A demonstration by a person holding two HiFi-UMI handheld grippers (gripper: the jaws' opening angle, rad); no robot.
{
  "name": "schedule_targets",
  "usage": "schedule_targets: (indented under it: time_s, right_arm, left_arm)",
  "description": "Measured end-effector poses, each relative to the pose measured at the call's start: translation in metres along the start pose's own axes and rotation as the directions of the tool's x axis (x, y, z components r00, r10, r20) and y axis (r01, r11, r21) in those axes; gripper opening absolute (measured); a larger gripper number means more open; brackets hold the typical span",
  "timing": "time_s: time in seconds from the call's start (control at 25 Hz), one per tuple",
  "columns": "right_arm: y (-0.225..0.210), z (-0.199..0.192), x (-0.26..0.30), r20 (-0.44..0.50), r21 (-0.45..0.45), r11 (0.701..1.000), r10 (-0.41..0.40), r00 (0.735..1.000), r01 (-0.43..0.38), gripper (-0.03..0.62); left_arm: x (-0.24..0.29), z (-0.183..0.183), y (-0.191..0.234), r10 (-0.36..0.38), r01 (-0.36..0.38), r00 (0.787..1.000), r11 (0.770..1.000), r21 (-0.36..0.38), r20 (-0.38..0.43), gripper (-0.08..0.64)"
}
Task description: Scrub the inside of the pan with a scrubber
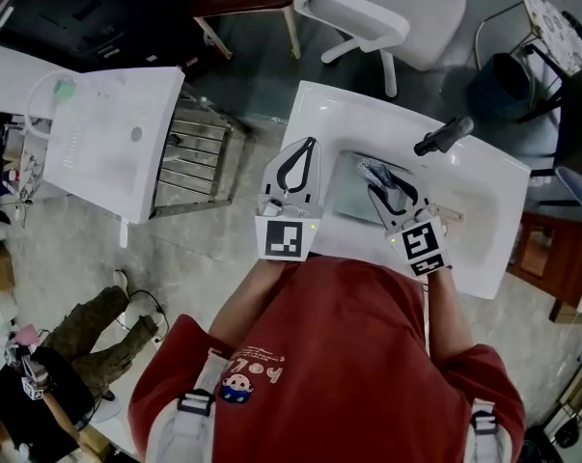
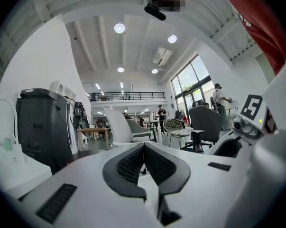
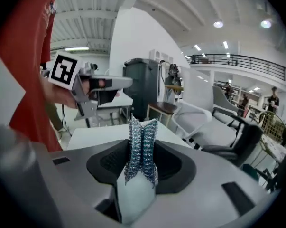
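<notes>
Red cloth of our shirt (image 1: 339,355) fills the bottom of the head view, and just beyond it we hold both grippers out over a white rectangular table (image 1: 319,114) in the middle of the frame.

Our left gripper (image 1: 308,148) sits left of centre above the table's near left part. In its own view the two black ribbed pads meet at their tips with nothing between them.

Our right gripper (image 1: 385,193) lies right of centre. It is clamped on a blue-and-silver metal mesh scrubber (image 3: 143,144), which stands upright between the pads with a pale block beneath the mesh.

From above, the scrubber appears over a grey, squarish pan (image 1: 348,196) that rests on the table between the two grippers. A black handle (image 1: 443,136) points toward the upper right from near the pan's far corner. We cannot tell whether the scrubber touches the pan.

At the top of the head view stands a white swivel chair (image 1: 397,8). At the upper left is a second white table (image 1: 117,133), with a metal slatted rack (image 1: 189,157) between the two tables. A person in dark clothes (image 1: 40,394) sits in the lower left corner.

In the left gripper view, a dark grey bin (image 2: 43,122) stands at the left.
</notes>
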State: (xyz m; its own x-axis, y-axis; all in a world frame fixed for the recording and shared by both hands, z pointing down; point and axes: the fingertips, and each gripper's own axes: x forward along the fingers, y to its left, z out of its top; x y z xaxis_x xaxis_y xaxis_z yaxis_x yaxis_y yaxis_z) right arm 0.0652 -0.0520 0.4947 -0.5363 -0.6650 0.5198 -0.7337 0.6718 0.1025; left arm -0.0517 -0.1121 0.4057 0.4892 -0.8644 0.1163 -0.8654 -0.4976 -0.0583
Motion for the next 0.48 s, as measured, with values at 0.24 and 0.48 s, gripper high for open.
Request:
schedule_targets:
  time_s: [0.24,0.48]
  right_arm:
    - [0.041,-0.082,0.042,-0.36,-0.062,0.965,0.215,0.908,-0.254,0.173]
    - [0.059,-0.125,0.056,-0.528,-0.035,0.919,0.317,0.788,-0.393,0.169]
  left_arm:
    - [-0.006,-0.013,0.018,0.01,-0.01,0.999,1.0,0.004,-0.032,0.015]
    - [-0.013,-0.025,0.023,0.023,-0.024,0.999,1.0,-0.017,-0.028,0.015]
